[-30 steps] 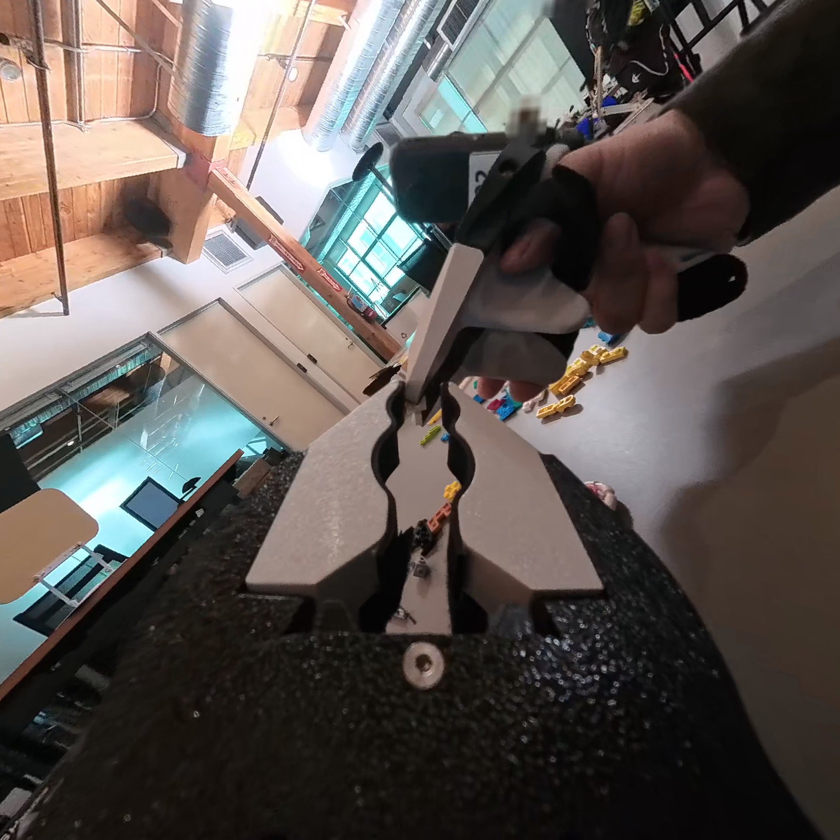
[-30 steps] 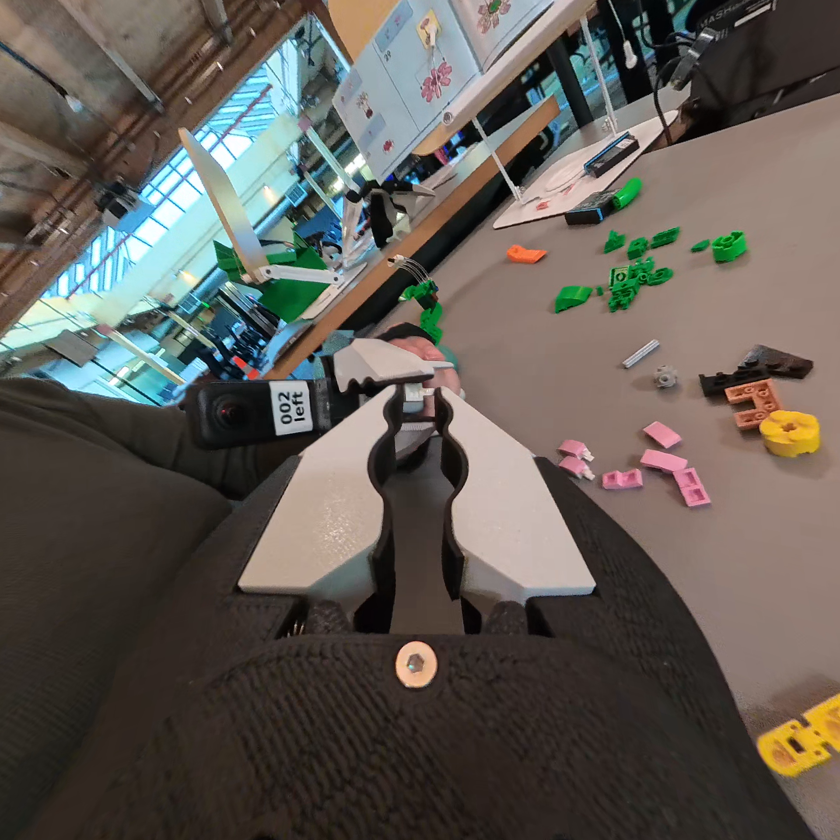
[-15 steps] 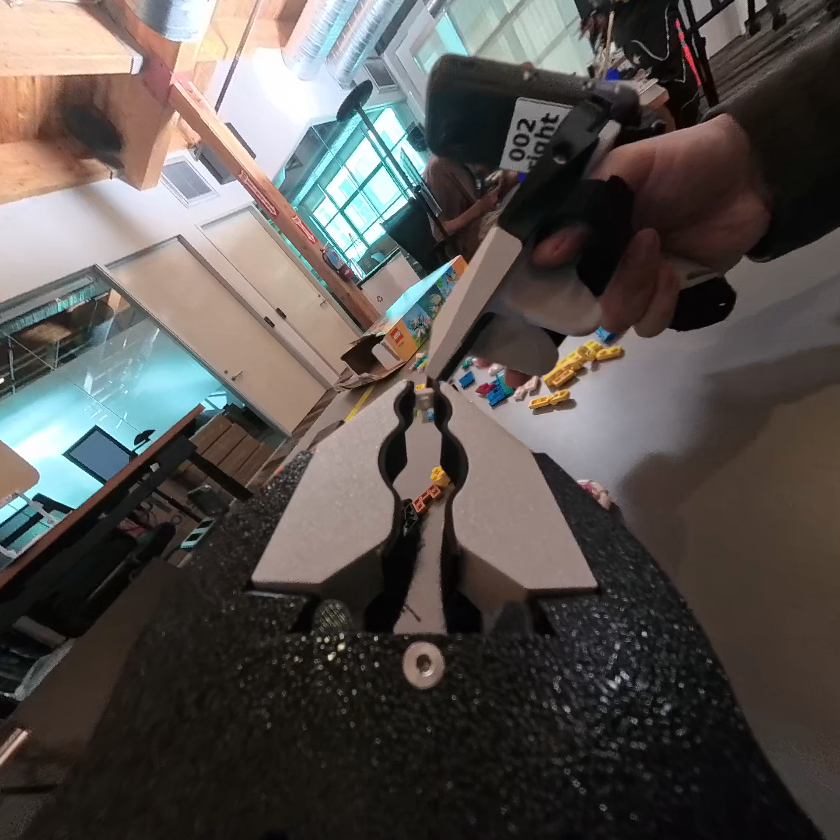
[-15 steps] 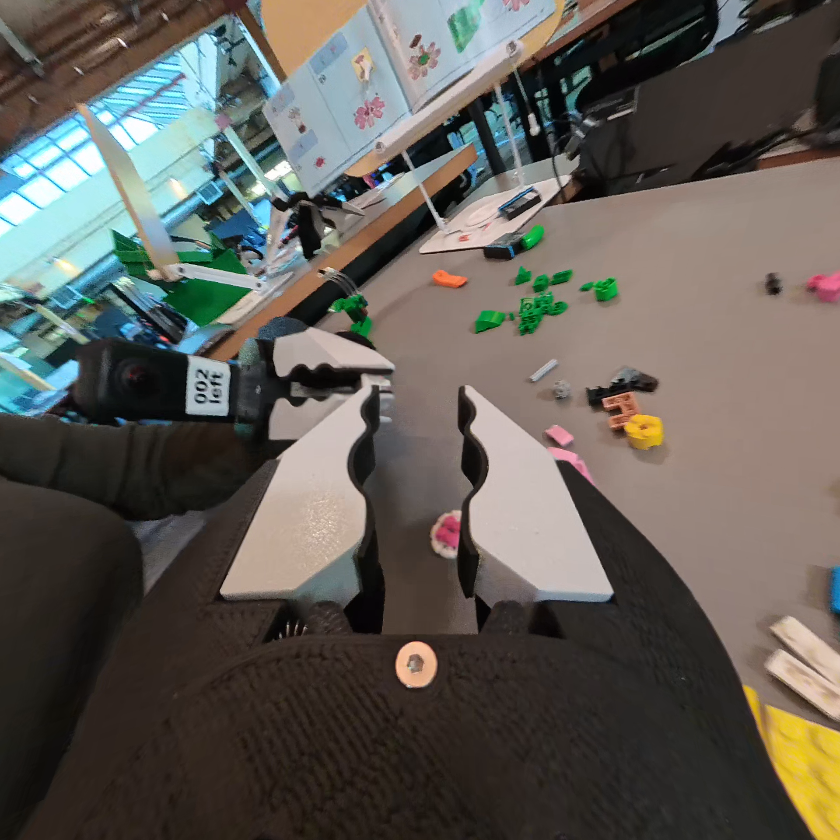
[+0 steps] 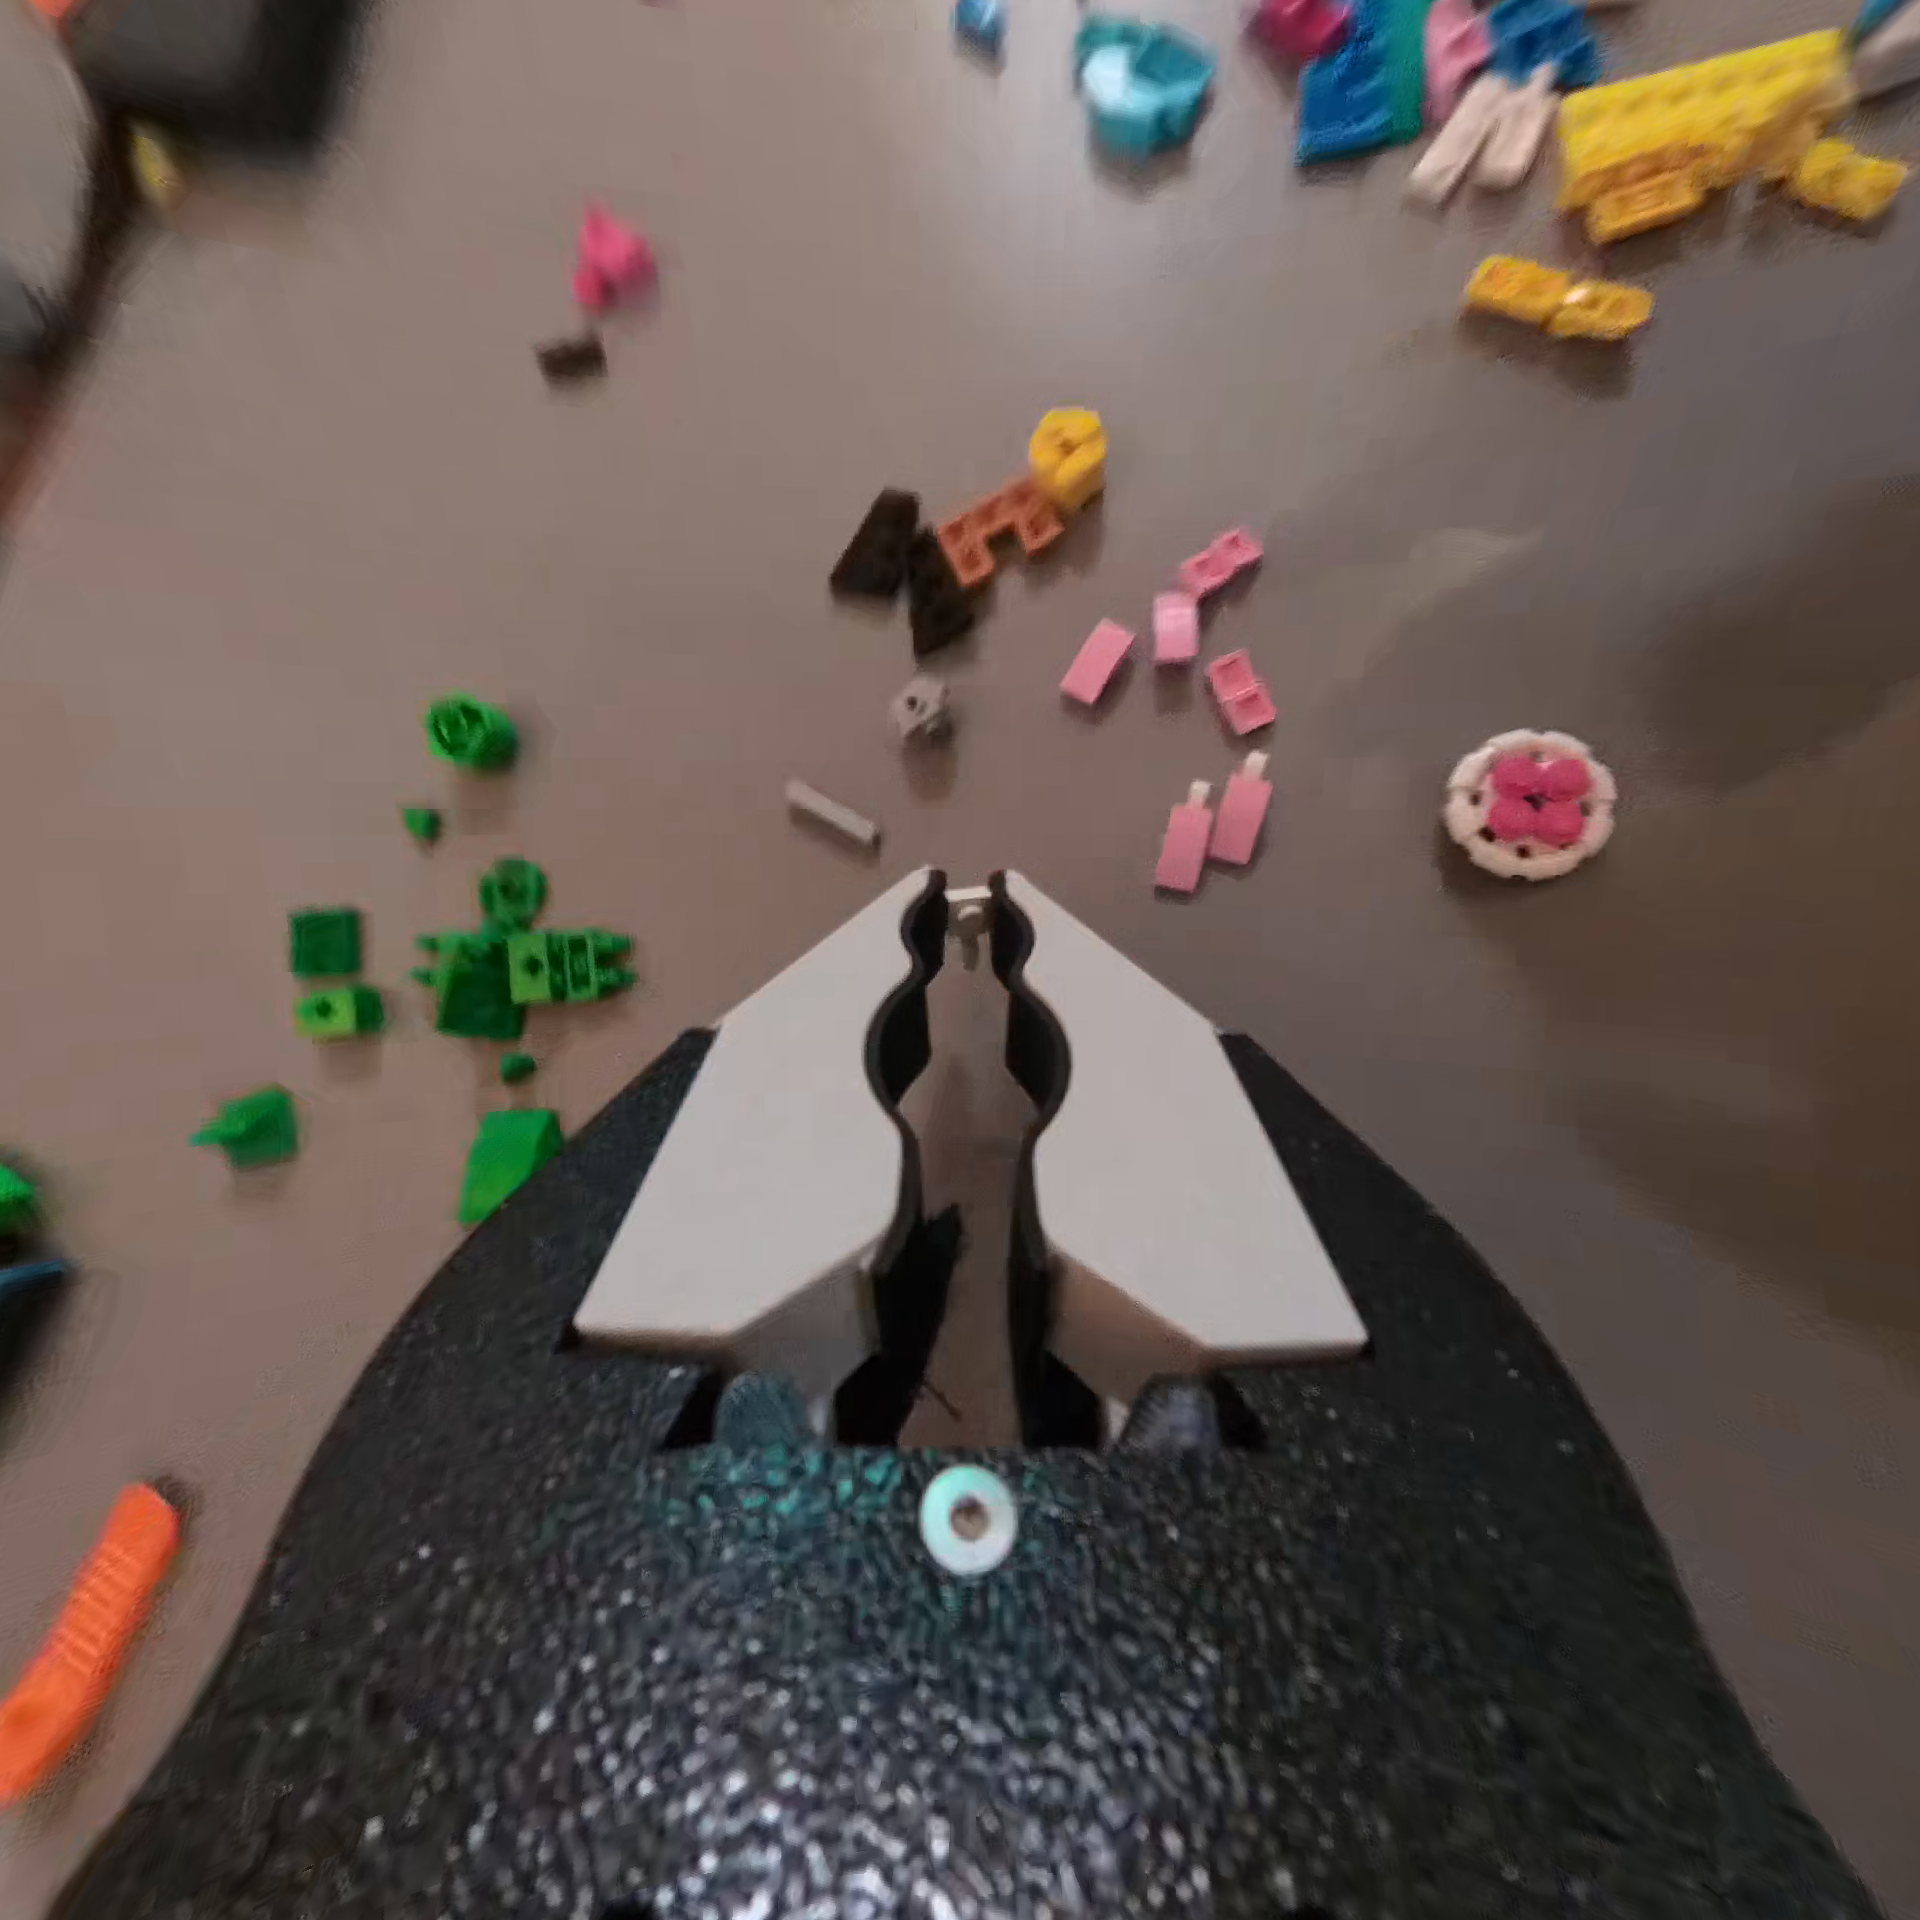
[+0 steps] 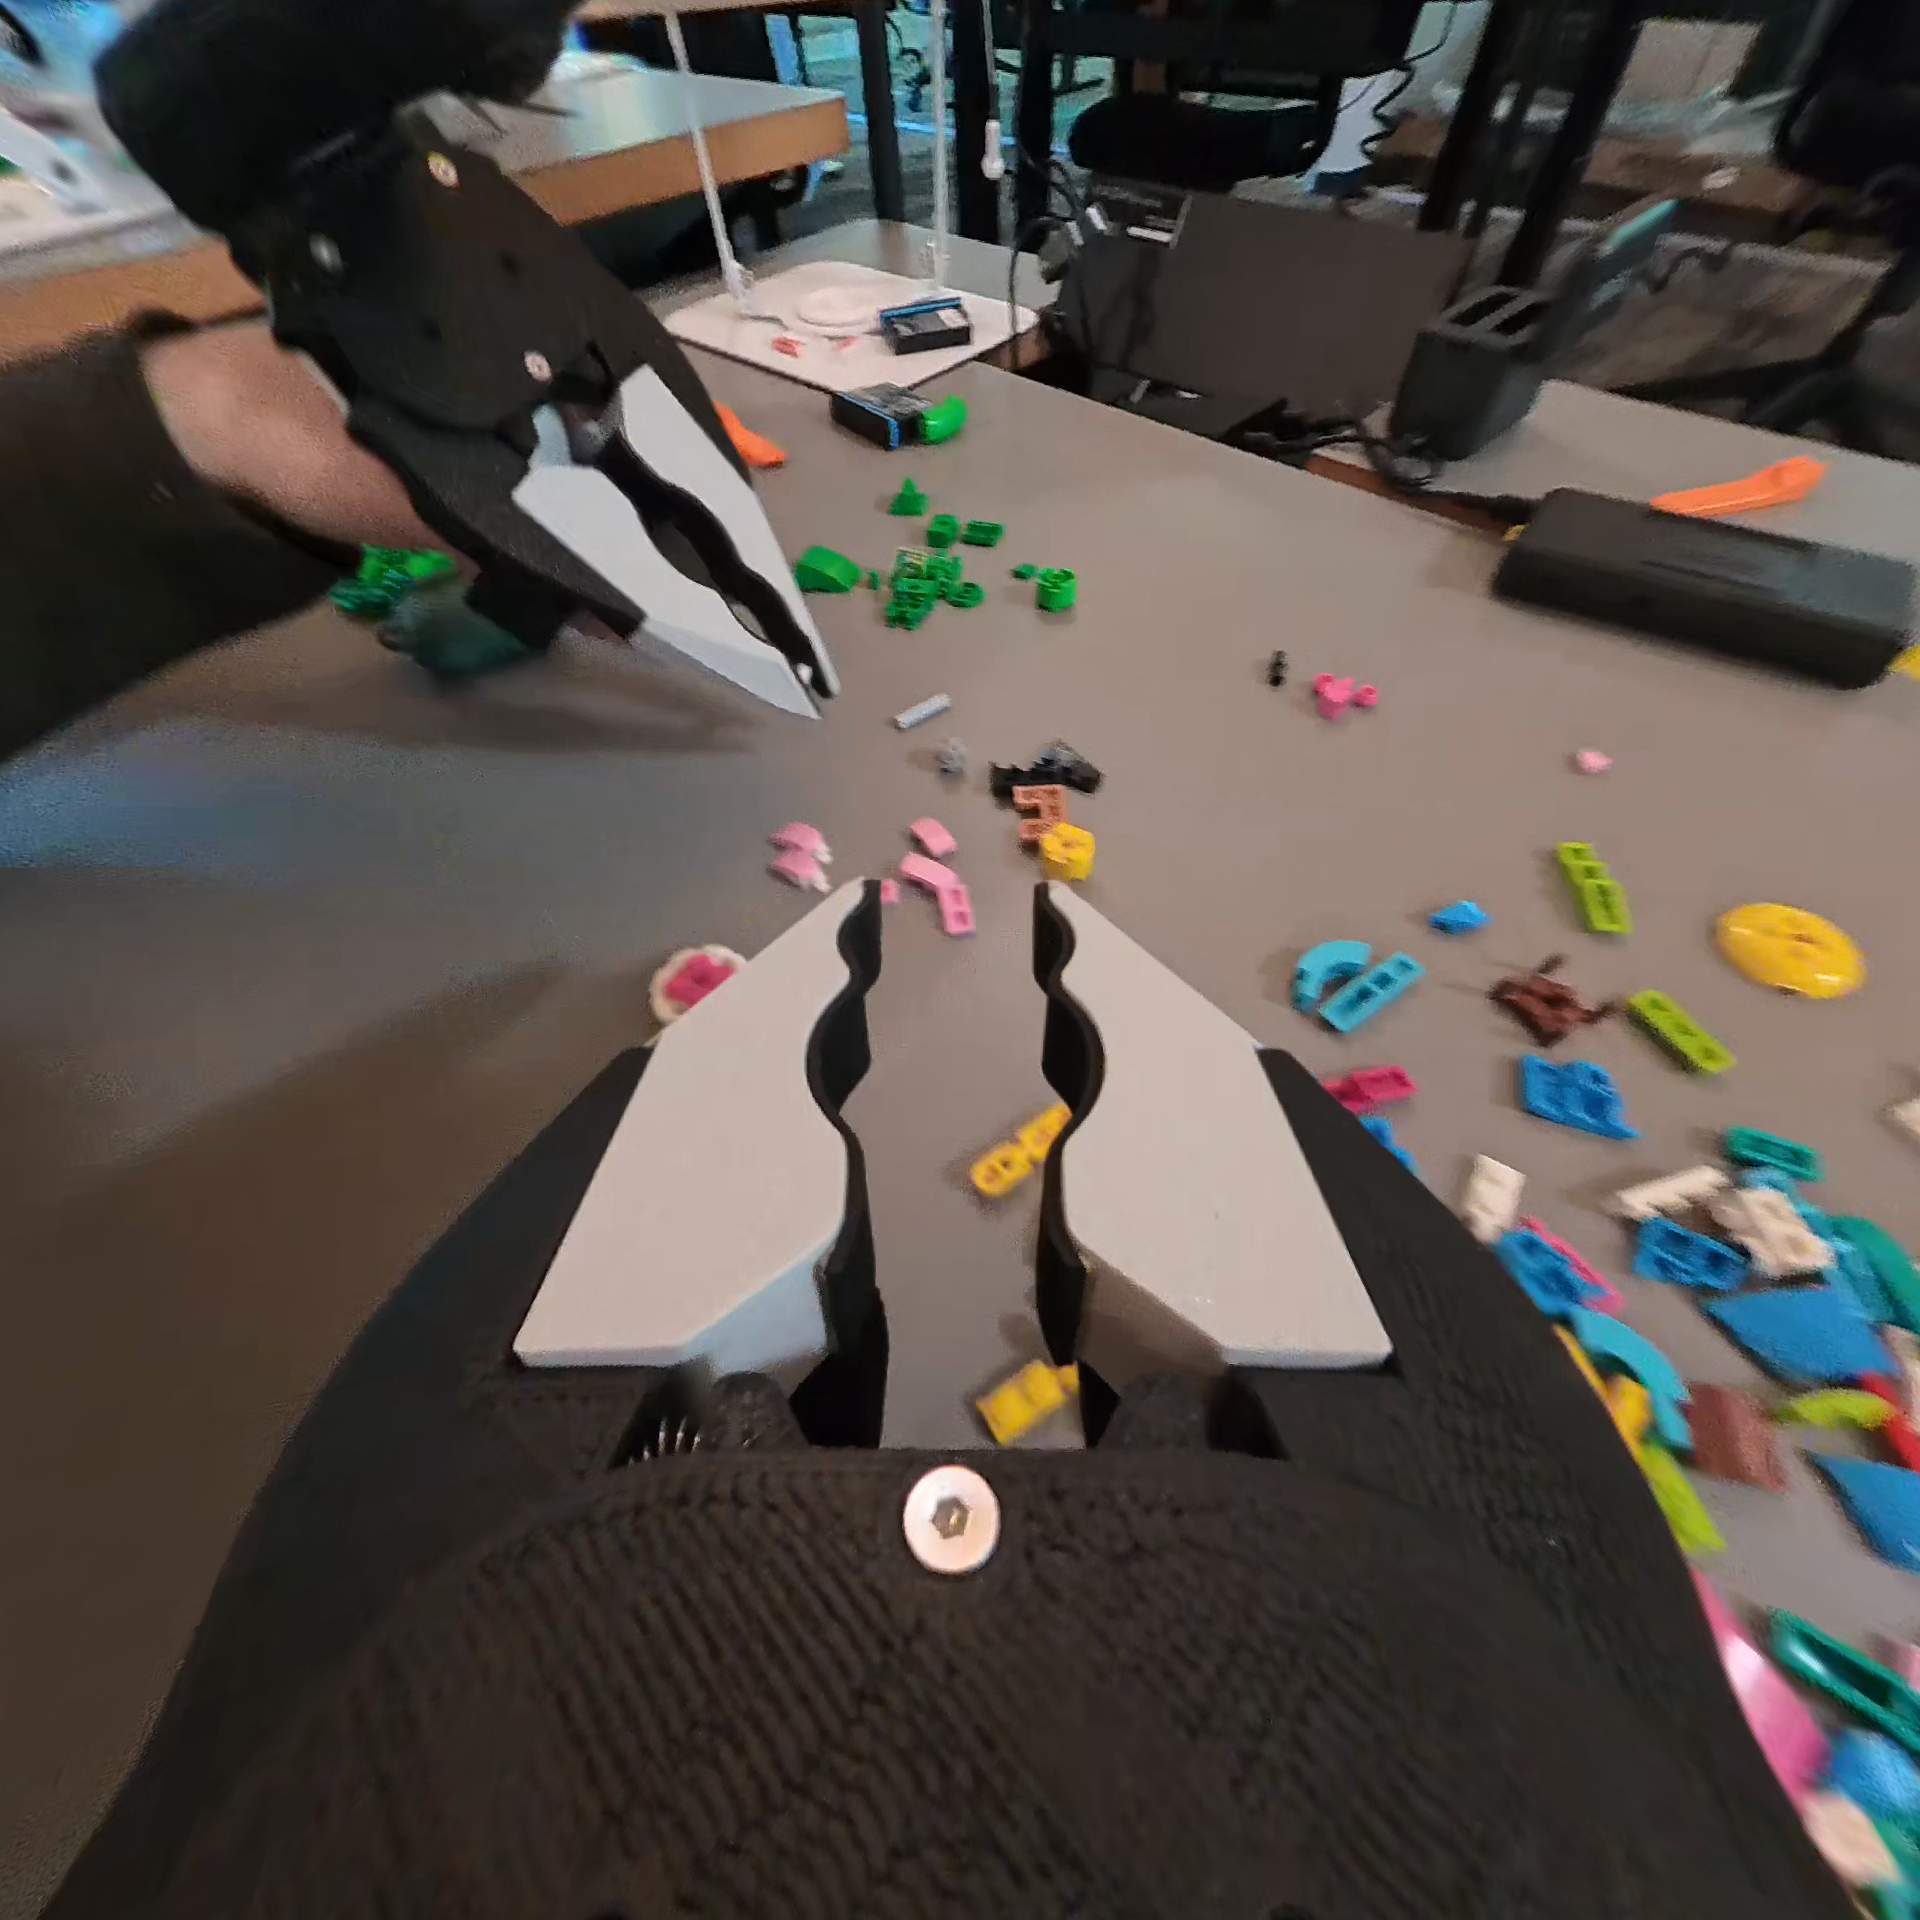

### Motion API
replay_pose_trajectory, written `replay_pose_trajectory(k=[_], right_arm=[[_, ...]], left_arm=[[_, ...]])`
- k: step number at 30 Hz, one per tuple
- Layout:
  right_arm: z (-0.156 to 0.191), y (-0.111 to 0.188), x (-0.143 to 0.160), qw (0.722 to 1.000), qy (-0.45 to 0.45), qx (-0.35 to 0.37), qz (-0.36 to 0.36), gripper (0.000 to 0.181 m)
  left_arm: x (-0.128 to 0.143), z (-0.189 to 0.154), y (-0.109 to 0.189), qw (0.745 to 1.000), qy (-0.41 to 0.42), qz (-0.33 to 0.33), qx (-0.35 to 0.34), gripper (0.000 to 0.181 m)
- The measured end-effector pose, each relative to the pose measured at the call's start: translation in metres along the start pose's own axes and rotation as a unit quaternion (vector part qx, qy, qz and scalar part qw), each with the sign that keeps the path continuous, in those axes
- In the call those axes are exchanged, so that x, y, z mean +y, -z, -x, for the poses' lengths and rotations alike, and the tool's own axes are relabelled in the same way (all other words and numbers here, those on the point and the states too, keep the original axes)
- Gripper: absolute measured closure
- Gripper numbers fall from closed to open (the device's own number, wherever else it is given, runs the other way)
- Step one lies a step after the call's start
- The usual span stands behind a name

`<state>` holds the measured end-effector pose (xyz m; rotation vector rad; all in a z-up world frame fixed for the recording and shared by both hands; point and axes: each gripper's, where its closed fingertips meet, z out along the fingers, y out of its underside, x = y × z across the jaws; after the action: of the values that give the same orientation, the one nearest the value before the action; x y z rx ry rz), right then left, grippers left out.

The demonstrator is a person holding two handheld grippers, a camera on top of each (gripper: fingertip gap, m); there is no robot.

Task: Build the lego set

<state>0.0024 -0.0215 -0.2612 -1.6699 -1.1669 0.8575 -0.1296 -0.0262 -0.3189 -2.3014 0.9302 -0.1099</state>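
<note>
The left gripper (image 5: 967,885) is pinching a tiny grey piece (image 5: 970,918) at its tips above the grey table (image 5: 312,520). The right gripper (image 6: 957,896) is hanging released, holding nothing. Beyond, a white dish (image 5: 1528,818) is sitting holding pink pieces; green bricks (image 5: 499,966) are lying scattered.

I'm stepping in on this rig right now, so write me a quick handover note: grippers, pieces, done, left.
Left gripper: shut on a small light grey piece at its tips, above the table.
Right gripper: open, empty, low over the table.
Pieces: green group to the left, pink pieces to the right, black wedges and the orange bracket ahead, white dish with pink centre far right.
Done: the small piece is picked up; no finished build in view.
Left: nearly all assembly.
</note>
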Motion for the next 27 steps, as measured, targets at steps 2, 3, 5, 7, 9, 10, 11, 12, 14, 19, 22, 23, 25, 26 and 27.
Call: replay_pose_trajectory(k=[2, 3, 5, 7, 9, 10, 11, 12, 14, 19, 22, 23, 25, 26, 27], right_arm=[[-0.014, 0.012, 0.004, 0.999, 0.021, 0.032, 0.002, 0.154], [-0.022, 0.019, 0.006, 0.998, 0.030, 0.049, 0.003, 0.154], [-0.040, 0.036, 0.010, 0.996, 0.038, 0.076, 0.008, 0.155], [-0.055, 0.051, 0.013, 0.996, 0.034, 0.085, 0.017, 0.153], [-0.073, 0.065, 0.015, 0.994, 0.036, 0.095, 0.033, 0.152], [-0.085, 0.073, 0.016, 0.993, 0.042, 0.106, 0.042, 0.151], [-0.097, 0.081, 0.016, 0.990, 0.048, 0.122, 0.047, 0.151], [-0.110, 0.089, 0.014, 0.988, 0.051, 0.139, 0.047, 0.151], [-0.132, 0.103, 0.008, 0.985, 0.046, 0.164, 0.040, 0.152], [-0.189, 0.132, 0.002, 0.971, 0.025, 0.236, 0.025, 0.153], [-0.219, 0.143, 0.008, 0.962, 0.014, 0.272, 0.034, 0.154], [-0.227, 0.144, 0.011, 0.961, 0.014, 0.275, 0.041, 0.155], [-0.240, 0.137, 0.019, 0.963, 0.026, 0.259, 0.069, 0.162], [-0.247, 0.131, 0.023, 0.965, 0.032, 0.247, 0.086, 0.164], [-0.252, 0.122, 0.027, 0.968, 0.036, 0.227, 0.103, 0.169]], left_arm=[[0.011, 0.003, -0.004, 0.998, 0.041, 0.045, 0.023, 0.176], [0.015, 0.005, -0.005, 0.996, 0.053, 0.061, 0.027, 0.176], [0.018, 0.003, -0.008, 0.995, 0.050, 0.078, 0.037, 0.176], [0.020, 0.005, -0.009, 0.995, 0.027, 0.088, 0.026, 0.176], [0.020, 0.008, -0.012, 0.996, 0.026, 0.090, 0.013, 0.176], [0.020, 0.007, -0.013, 0.995, 0.033, 0.088, 0.018, 0.173], [0.019, 0.006, -0.013, 0.995, 0.043, 0.083, 0.024, 0.168], [0.019, 0.004, -0.013, 0.995, 0.055, 0.079, 0.032, 0.158], [0.019, 0.003, -0.013, 0.993, 0.078, 0.074, 0.042, 0.142], [0.013, 0.009, -0.003, 0.992, 0.118, 0.024, 0.019, 0.116], [-0.025, 0.019, 0.022, 0.984, 0.116, -0.130, -0.047, 0.113], [-0.046, 0.019, 0.040, 0.965, 0.112, -0.223, -0.077, 0.116], [-0.077, 0.003, 0.078, 0.911, 0.092, -0.387, -0.106, 0.131], [-0.084, -0.003, 0.094, 0.883, 0.080, -0.443, -0.135, 0.135], [-0.087, -0.008, 0.103, 0.861, 0.065, -0.477, -0.166, 0.140]])
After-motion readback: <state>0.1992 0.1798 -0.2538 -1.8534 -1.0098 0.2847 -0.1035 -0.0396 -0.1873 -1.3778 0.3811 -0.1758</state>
